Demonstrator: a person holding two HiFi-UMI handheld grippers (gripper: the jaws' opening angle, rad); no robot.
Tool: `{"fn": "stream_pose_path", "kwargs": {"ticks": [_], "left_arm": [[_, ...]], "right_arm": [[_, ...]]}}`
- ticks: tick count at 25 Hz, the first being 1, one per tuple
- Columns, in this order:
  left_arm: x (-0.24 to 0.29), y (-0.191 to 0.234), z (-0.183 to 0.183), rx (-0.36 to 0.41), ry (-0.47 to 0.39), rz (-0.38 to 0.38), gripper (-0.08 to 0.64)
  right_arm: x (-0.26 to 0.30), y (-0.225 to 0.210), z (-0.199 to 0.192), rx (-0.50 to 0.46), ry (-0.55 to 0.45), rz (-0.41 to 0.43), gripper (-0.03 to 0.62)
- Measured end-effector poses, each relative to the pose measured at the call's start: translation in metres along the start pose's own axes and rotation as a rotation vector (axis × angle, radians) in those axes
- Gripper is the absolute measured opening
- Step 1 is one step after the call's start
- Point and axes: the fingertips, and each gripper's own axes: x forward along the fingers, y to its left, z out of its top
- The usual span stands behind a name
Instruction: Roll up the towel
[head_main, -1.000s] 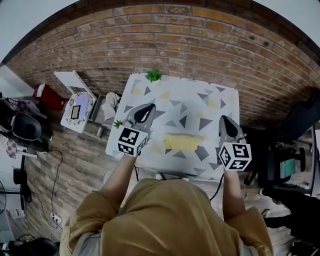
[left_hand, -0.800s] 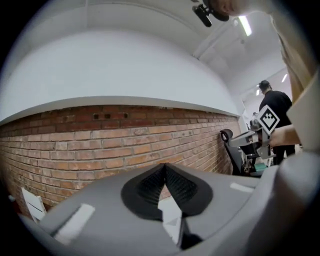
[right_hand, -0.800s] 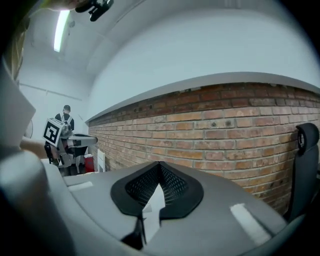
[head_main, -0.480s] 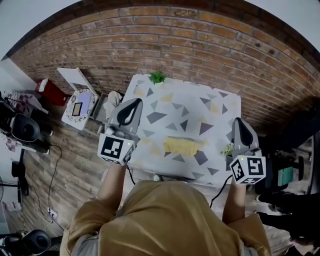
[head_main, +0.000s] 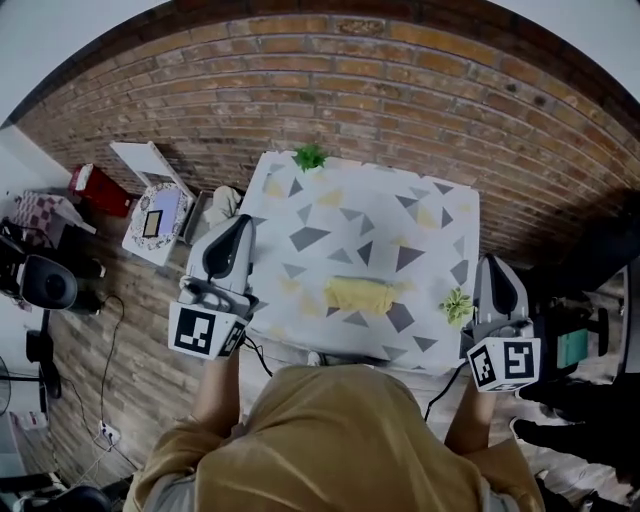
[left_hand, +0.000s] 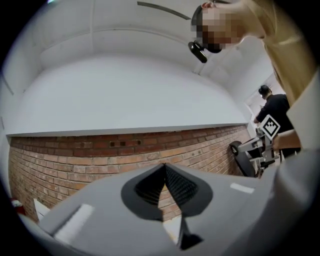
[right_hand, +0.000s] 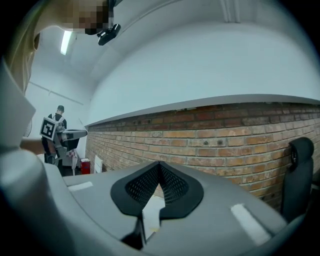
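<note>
The towel (head_main: 360, 296) lies as a short yellow roll on the tabletop (head_main: 380, 215). It sits about midway between the left and right edges and closer to the near edge than the far one, with its length running along the near edge. Nothing touches it.

The left gripper (head_main: 239, 220) hangs just outside the left edge of the tabletop, well apart from the roll's left end. Its fingers are pressed together with nothing between them, and in the left gripper view (left_hand: 164, 166) the tips meet against a brick wall (left_hand: 100, 155). The right gripper (head_main: 494, 262) is held beyond the right edge near the near right corner, also well apart from the roll. Its fingers are closed on nothing as well, which the right gripper view (right_hand: 159, 164) shows plainly. The towel appears in neither gripper view.

A small green plant (head_main: 457, 305) stands near the near right corner, between the roll and the right gripper. A second plant (head_main: 310, 157) stands at the far edge.
</note>
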Motion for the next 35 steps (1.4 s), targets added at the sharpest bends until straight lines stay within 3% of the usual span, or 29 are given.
{"fn": "stream_pose_path", "kwargs": {"ticks": [10,22,35], "left_arm": [[-0.020,0.002,0.003,0.031,-0.022,0.017,0.063],[-0.034,0.011,-0.003,0.025,-0.001,0.026,0.061],[-0.031,0.004,-0.004,0.007,-0.016,-0.039,0.062]], "right_arm": [[-0.030,-0.011,-0.001,-0.012,0.030,-0.093,0.003],[-0.022,0.016,0.006,-0.062,0.034,-0.047,0.003],[-0.029,0.032,0.007,-0.053,0.033,-0.066,0.003]]}}
